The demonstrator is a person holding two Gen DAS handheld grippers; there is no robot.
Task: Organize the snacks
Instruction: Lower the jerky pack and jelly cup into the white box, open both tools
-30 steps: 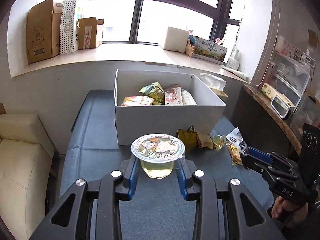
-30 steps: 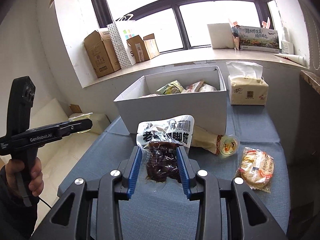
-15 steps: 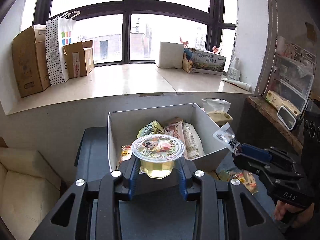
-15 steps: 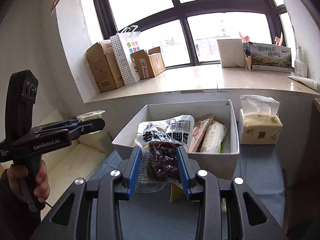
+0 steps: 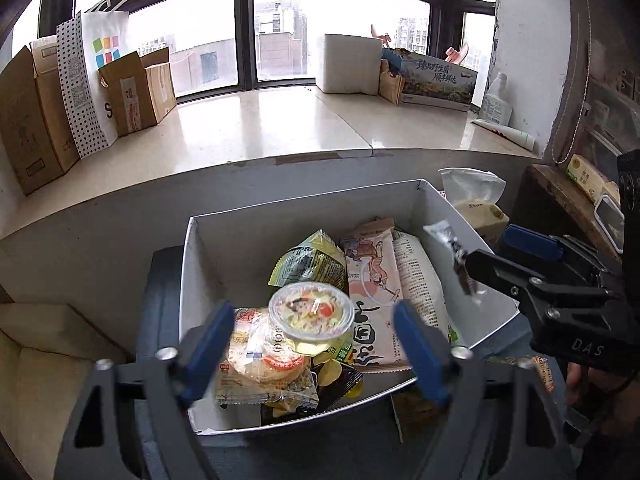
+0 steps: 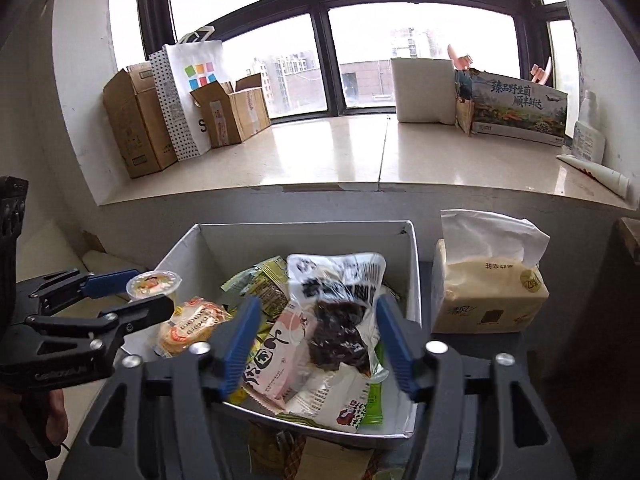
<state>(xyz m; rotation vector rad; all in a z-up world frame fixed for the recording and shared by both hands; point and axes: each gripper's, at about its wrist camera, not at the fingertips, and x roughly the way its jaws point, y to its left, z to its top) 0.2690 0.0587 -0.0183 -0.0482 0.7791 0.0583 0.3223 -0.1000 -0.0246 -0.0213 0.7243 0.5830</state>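
A white box (image 5: 208, 256) holds several snack packets. My left gripper (image 5: 316, 332) is open above its near left part; the jelly cup (image 5: 311, 316), free of the pads, sits or falls just over the packets. My right gripper (image 6: 316, 340) is open above the box (image 6: 414, 280); the clear packet of dark snack (image 6: 340, 320) is loose between the spread fingers on the pile. In the right wrist view the left gripper (image 6: 120, 300) shows with the jelly cup (image 6: 154, 285) between its fingers. In the left wrist view the right gripper (image 5: 500, 256) hangs over the box's right wall.
A tissue pack (image 6: 488, 292) stands right of the box. More snacks (image 5: 540, 372) lie on the blue-grey table (image 5: 160, 320) in front. The windowsill (image 5: 260, 128) behind carries cardboard boxes (image 5: 32, 120) and a paper bag. A wooden shelf (image 5: 560, 200) is at the right.
Both grippers moved forward and up over the box, then opened. The jelly cup and the dark snack packet are let go over the packets inside.
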